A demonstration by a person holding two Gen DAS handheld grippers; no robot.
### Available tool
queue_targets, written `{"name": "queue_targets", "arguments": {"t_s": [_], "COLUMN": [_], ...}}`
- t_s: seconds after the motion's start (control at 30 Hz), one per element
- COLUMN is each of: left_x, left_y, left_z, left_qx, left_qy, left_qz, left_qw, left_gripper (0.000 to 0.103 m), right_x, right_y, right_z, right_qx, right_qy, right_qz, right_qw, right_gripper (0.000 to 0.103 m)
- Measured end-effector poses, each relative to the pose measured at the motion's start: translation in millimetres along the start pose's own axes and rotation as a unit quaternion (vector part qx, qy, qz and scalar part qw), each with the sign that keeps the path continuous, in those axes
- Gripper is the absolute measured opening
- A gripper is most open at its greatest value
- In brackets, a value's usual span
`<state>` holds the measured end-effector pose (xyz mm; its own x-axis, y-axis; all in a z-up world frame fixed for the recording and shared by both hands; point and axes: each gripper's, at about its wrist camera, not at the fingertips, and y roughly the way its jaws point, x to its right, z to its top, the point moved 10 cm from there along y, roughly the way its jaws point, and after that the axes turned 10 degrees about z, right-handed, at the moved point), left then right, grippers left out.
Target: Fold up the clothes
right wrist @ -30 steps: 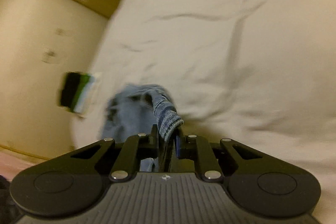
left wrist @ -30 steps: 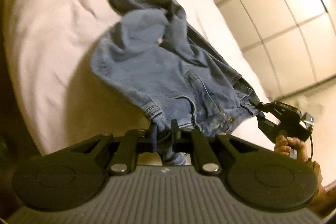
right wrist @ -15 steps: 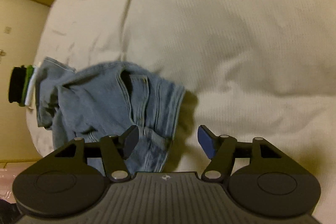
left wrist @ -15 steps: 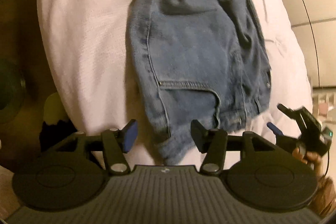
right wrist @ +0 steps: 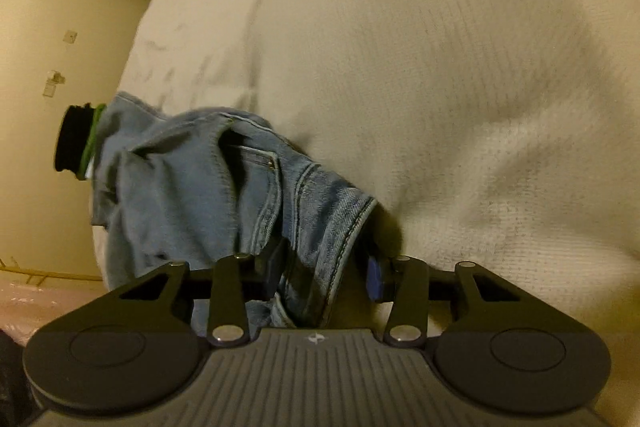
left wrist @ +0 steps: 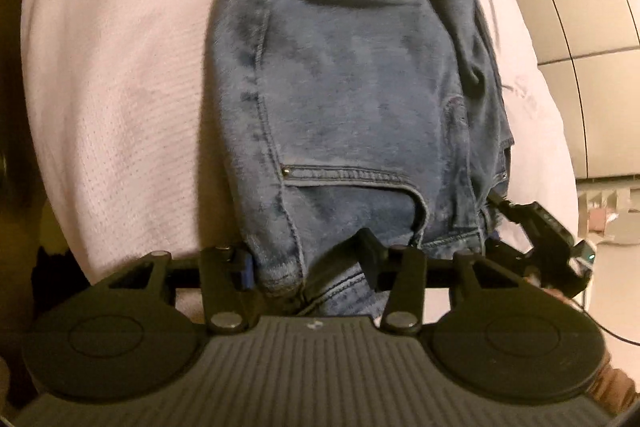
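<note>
Jeans (left wrist: 352, 99) lying on the bed (left wrist: 120, 87), waistband nearest — left gripper (left wrist: 306, 265) straddling its left corner, right gripper (right wrist: 322, 273) straddling its right, wardrobe (left wrist: 580, 39) standing beyond the bed

Both views are dim and yellow-tinted, with slight blur on the jeans (left wrist: 352, 99), strong fisheye bending at the edges, and soft shadows lying on the white bedcover (right wrist: 460, 67).

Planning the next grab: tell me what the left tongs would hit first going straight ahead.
The jeans. Their waist edge already lies between the open left tongs, so denim comes first, with the white bedcover beneath it.
</note>
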<state>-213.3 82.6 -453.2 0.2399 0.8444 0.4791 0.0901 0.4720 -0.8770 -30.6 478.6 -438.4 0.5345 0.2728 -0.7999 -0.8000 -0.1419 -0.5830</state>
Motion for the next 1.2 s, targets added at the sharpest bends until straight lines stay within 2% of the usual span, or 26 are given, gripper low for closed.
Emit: {"name": "queue_targets", "arguments": {"t_s": [0.07,0.1,0.13,0.17,0.3,0.4,0.5,0.57,0.67,0.73,0.8,0.87,0.93,0.97,1.03,1.1,1.2], "left_x": [4,7,8,10,40,74,108,134,173,199,226,249,270,278,290,295,294], "left_y": [2,3,1,-1,-44,-97,-167,-219,-299,-354,-425,-480,-528,-551,-577,-593,-599], "left_z": [2,3,4,5,20,39,68,94,132,155,170,168,156,145,123,103,78], "left_qx": [0.001,0.001,0.0,-0.001,0.031,0.074,0.137,0.192,0.273,0.327,0.393,0.442,0.472,0.478,0.474,0.449,0.414], "left_qy": [0.012,0.017,0.021,0.024,0.072,0.123,0.164,0.19,0.226,0.25,0.263,0.268,0.263,0.26,0.26,0.261,0.262], "left_qz": [0.007,0.011,0.015,0.018,0.002,-0.028,-0.059,-0.067,-0.078,-0.085,-0.091,-0.091,-0.098,-0.114,-0.128,-0.155,-0.179], "left_qw": [0.9999,0.9998,0.9997,0.9995,0.9969,0.9893,0.9751,0.9606,0.9316,0.9076,0.8765,0.8509,0.8356,0.8313,0.8315,0.8405,0.8533], "left_gripper": [0.037,0.028,0.014,0.01,0.007,0.007,0.007,0.007,0.007,0.007,0.007,0.007,0.007,0.007,0.007,0.007,0.008], "right_x": [1,0,-4,-10,-54,-120,-195,-249,-344,-414,-482,-530,-568,-580,-602,-612,-616], "right_y": [7,9,10,9,-14,-47,-77,-93,-112,-132,-162,-195,-229,-245,-277,-307,-338], "right_z": [3,4,4,5,14,27,48,67,98,115,123,124,122,119,112,101,86], "right_qx": [0.009,0.012,0.012,0.013,0.03,0.055,0.086,0.102,0.117,0.137,0.168,0.19,0.208,0.216,0.23,0.243,0.24], "right_qy": [0.027,0.036,0.033,0.029,0.011,-0.011,-0.043,-0.072,-0.118,-0.158,-0.202,-0.224,-0.235,-0.241,-0.255,-0.267,-0.275], "right_qz": [0.012,0.015,0.011,0.009,0.025,0.084,0.145,0.18,0.231,0.268,0.303,0.333,0.359,0.369,0.387,0.396,0.404], "right_qw": [1.0,0.999,0.999,0.999,0.999,0.995,0.985,0.976,0.959,0.941,0.916,0.896,0.879,0.871,0.856,0.844,0.839], "right_gripper": [0.044,0.038,0.023,0.022,0.018,0.018,0.018,0.018,0.018,0.018,0.018,0.018,0.018,0.018,0.018,0.018,0.019]}}
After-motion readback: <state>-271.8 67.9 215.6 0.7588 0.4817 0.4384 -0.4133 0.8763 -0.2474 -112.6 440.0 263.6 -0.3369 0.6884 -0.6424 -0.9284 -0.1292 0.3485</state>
